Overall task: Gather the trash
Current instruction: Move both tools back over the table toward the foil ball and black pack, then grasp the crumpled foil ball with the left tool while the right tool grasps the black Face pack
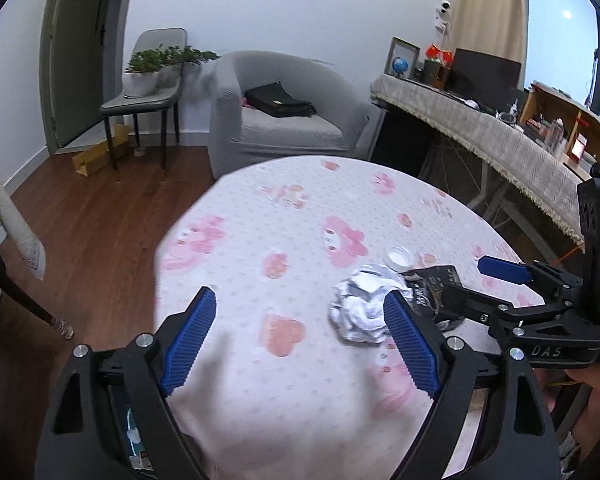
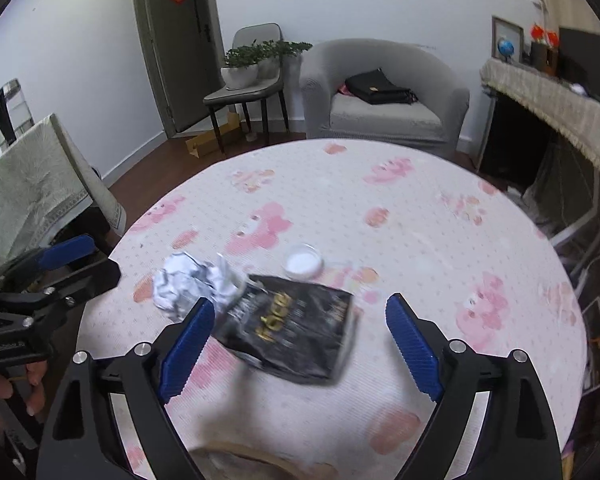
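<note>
Your left gripper (image 1: 300, 320) and right gripper (image 2: 300, 328) both hang over the table with jaws spread wide, gripping nothing. Below them the round table (image 2: 440, 248) wears a white cloth printed with pink figures. On it a black snack bag (image 2: 296, 328) lies flat between the right gripper's fingers, a crumpled paper ball (image 2: 192, 284) touches the bag's left end, and a small white cap (image 2: 303, 261) sits just beyond the bag.

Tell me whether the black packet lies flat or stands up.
Flat: the black packet lies printed face up on the table, one edge against the crumpled paper.
</note>
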